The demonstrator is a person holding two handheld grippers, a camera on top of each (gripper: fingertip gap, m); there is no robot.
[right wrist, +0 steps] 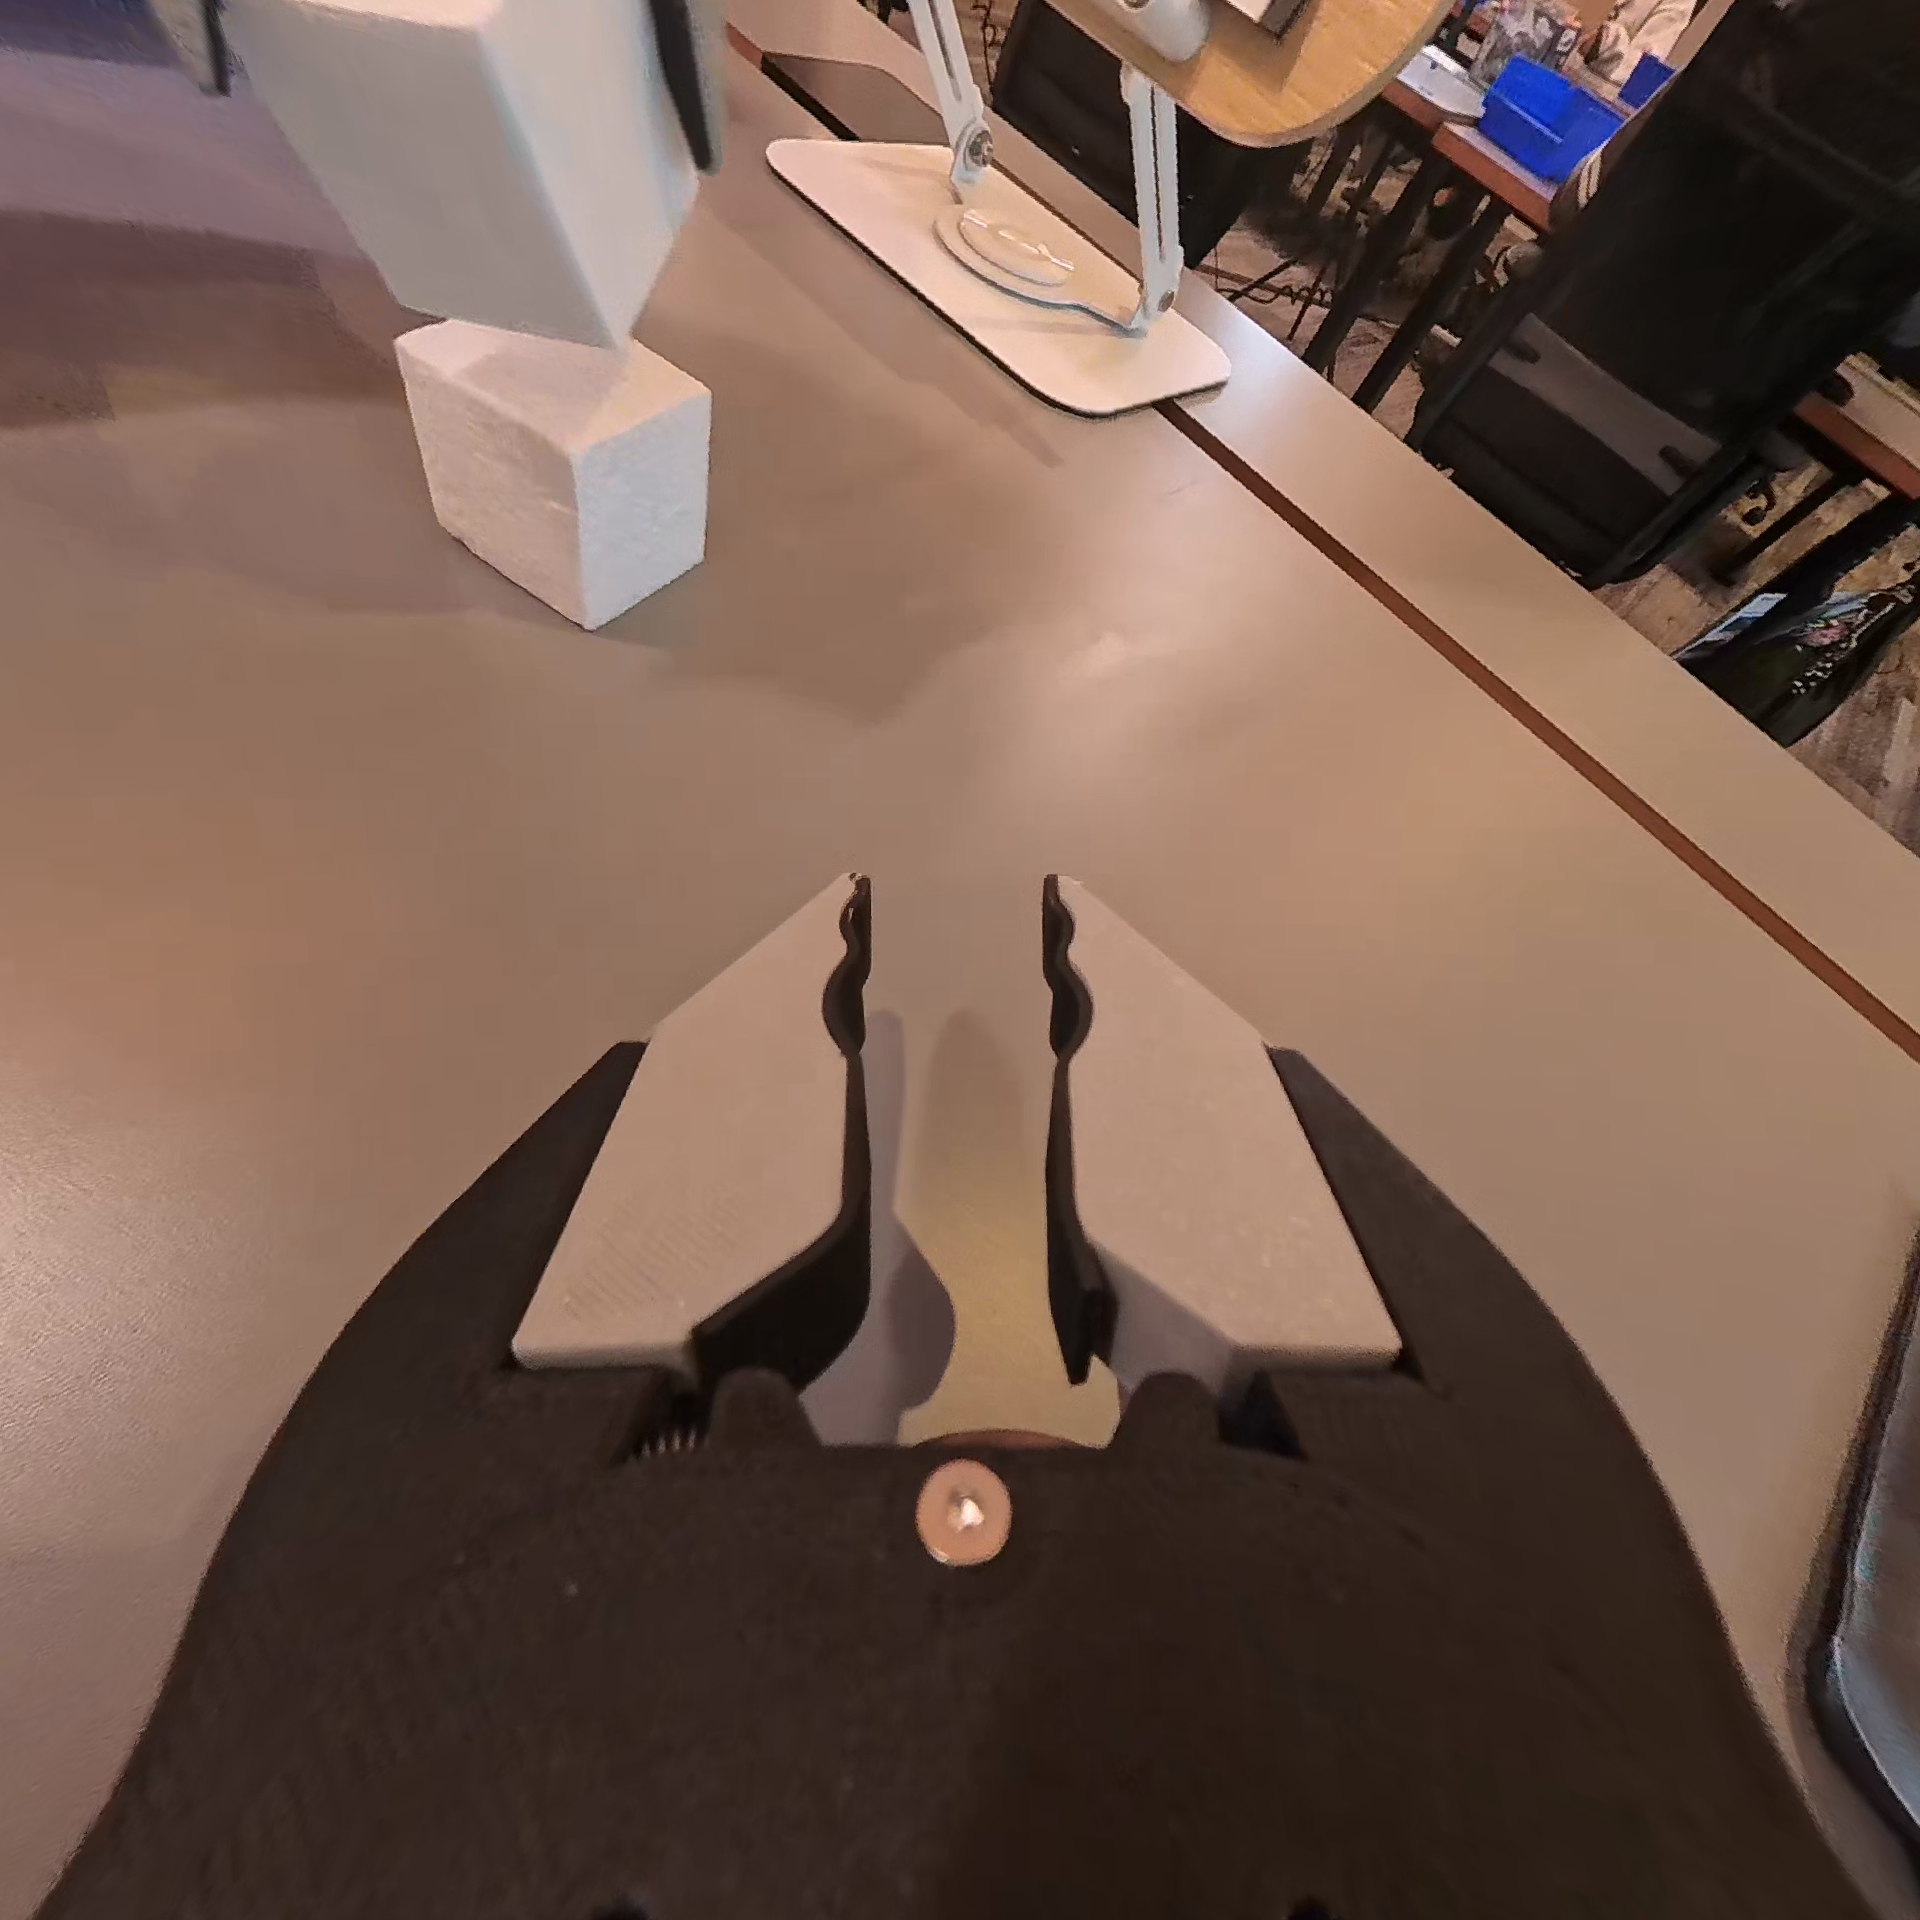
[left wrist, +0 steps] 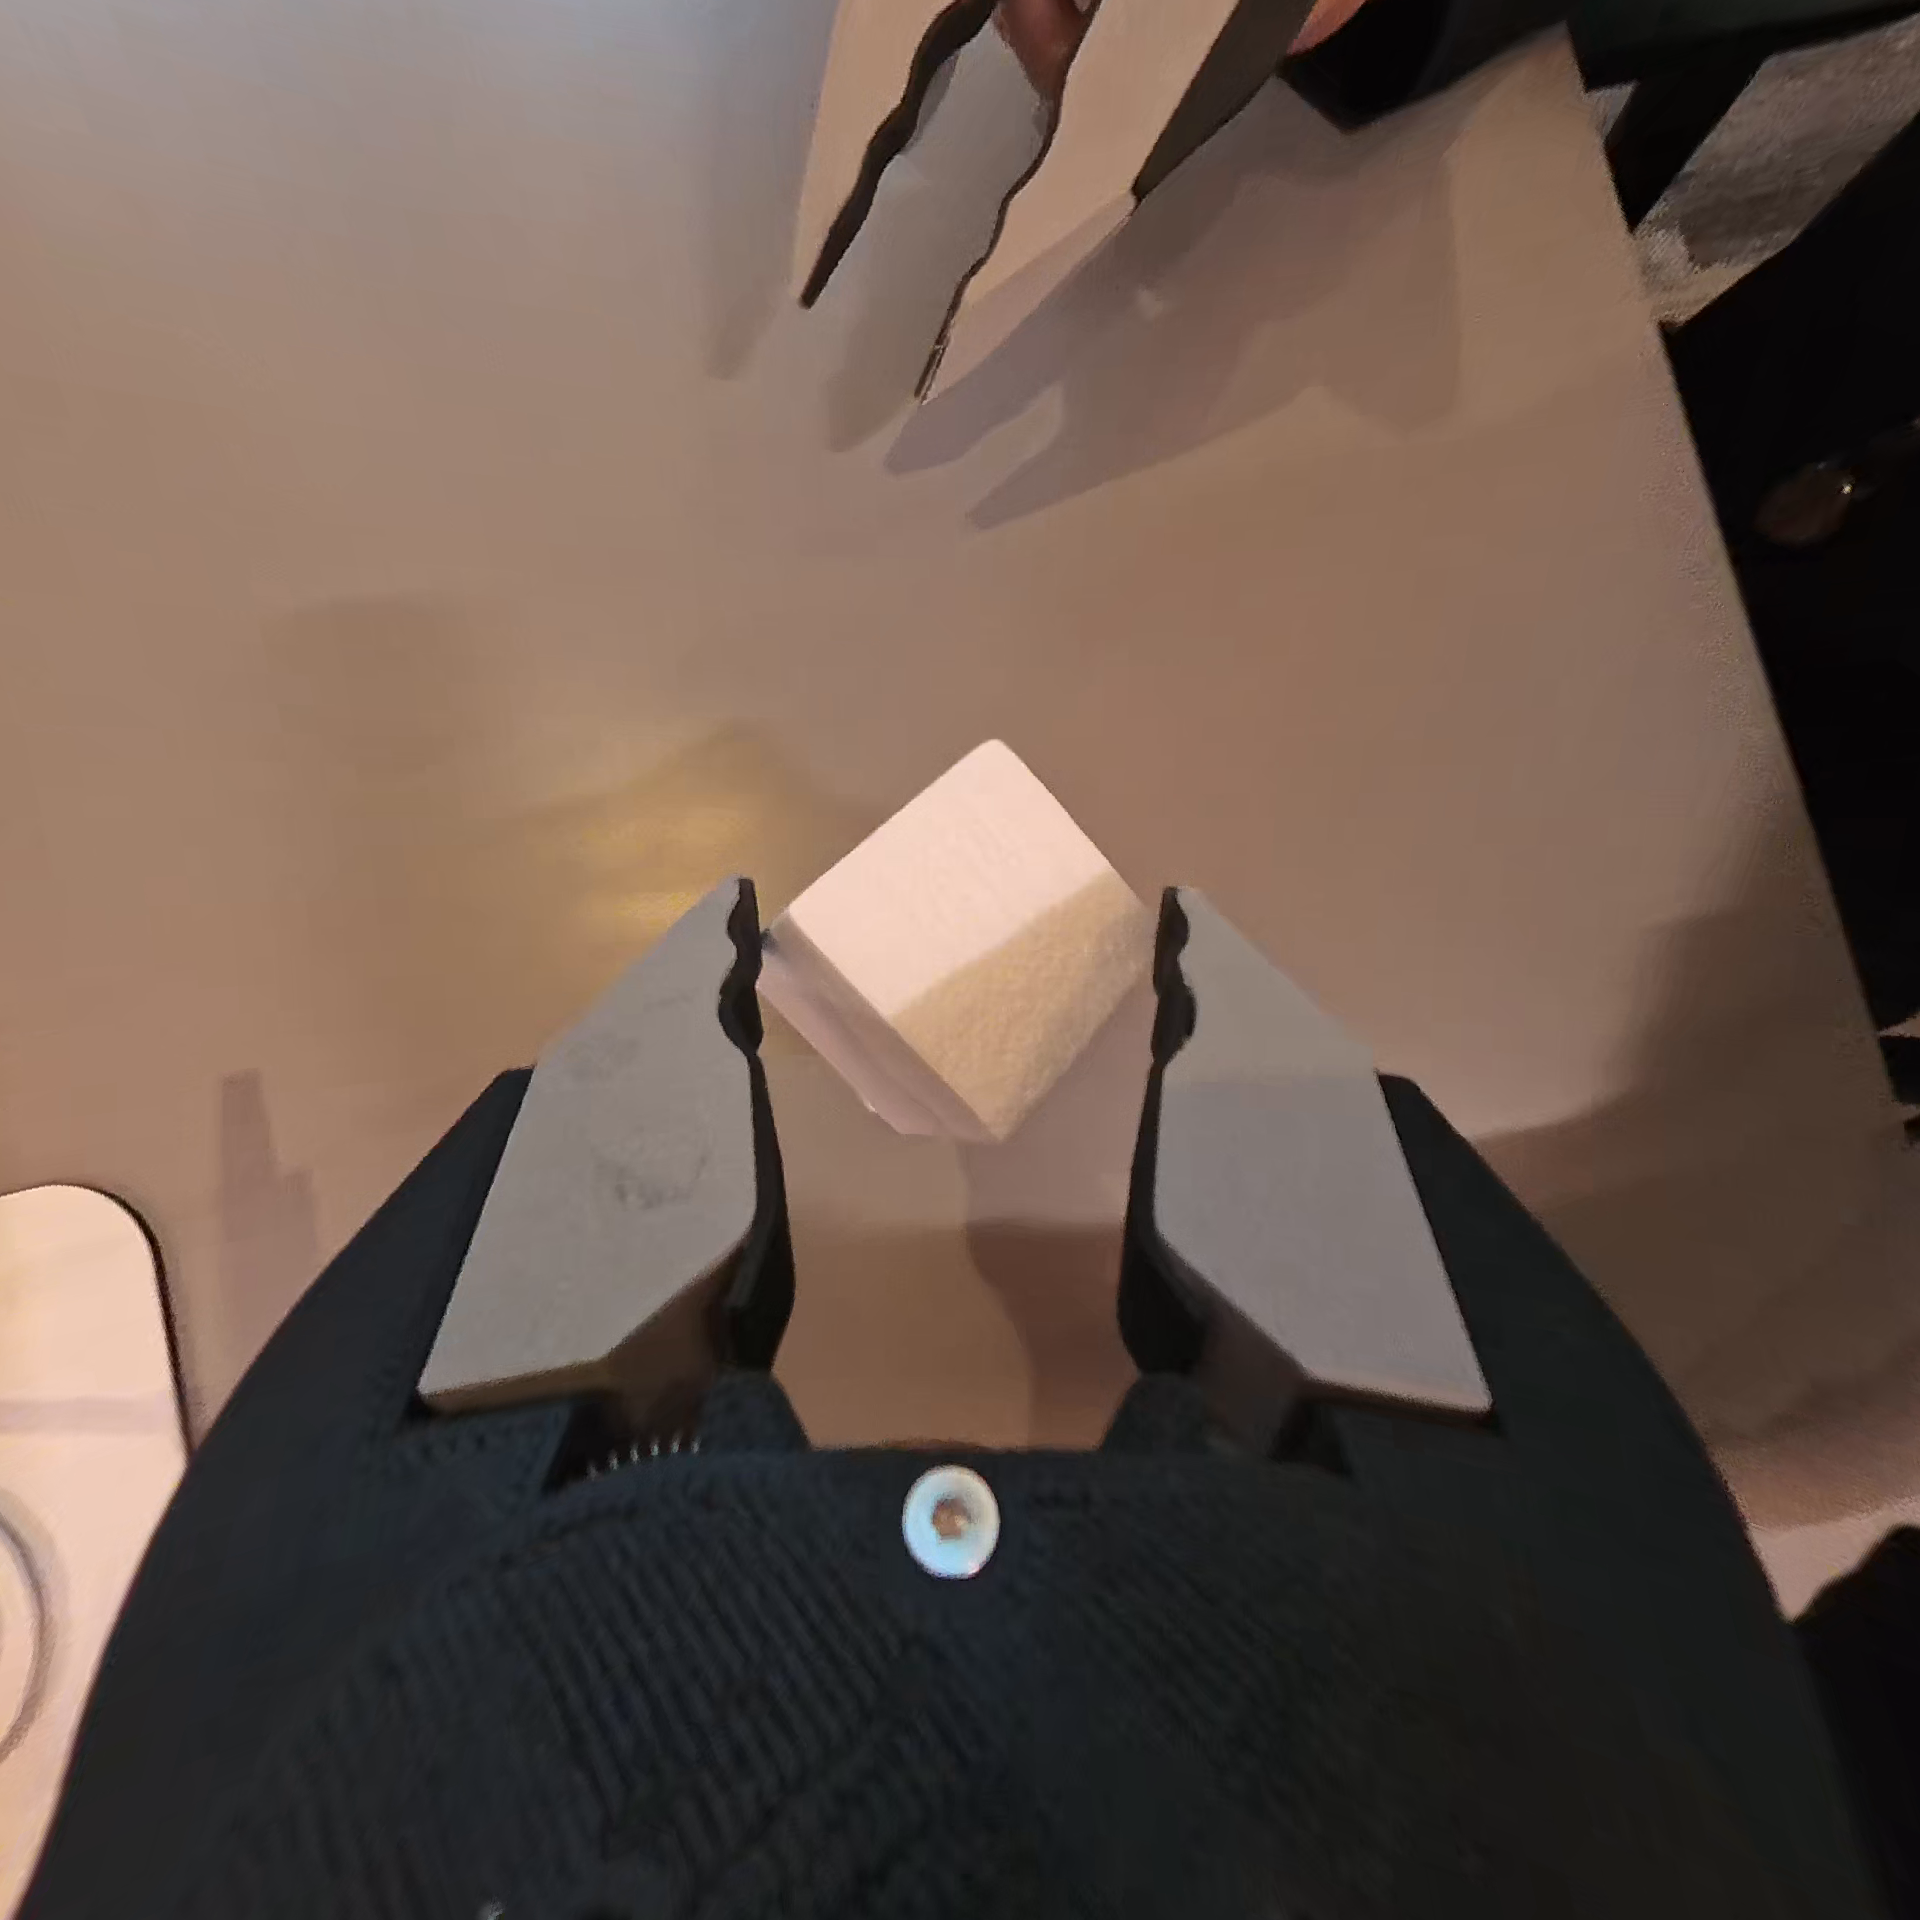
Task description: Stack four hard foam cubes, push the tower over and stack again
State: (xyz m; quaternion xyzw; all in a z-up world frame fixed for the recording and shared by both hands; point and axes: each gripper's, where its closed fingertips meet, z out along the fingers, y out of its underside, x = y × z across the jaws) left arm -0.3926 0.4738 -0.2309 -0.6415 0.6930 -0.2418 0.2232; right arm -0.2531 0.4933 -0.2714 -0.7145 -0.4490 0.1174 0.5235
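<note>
The right gripper [right wrist: 954,883] hovers low over the table [right wrist: 312,935], its jaws parted and empty. It points past the cubes and takes no part in the stacking for the moment.

Beyond it and to its left, a white base cube [right wrist: 561,468] sits on the table. Directly above that cube the left gripper [left wrist: 961,914] holds a second cube [left wrist: 956,935], jaws clamped on two opposite corners so that the cube is turned diagonally between the fingers. In the right wrist view the held cube [right wrist: 468,156] is tilted, with its lowest edge touching or just above the base cube's top; I cannot tell which.

Farther off behind the base cube, a white stand [right wrist: 997,260] rests on the table. The other two cubes are out of both views.

The step in hand appears to be placing the second cube of four, so the tower is barely begun. The next move likely calls for levelling the held cube, squaring it over the base cube, lowering it flat, then releasing without nudging. A corner grip may twist the cube as the jaws let go, so a slow release seems wise.
</note>
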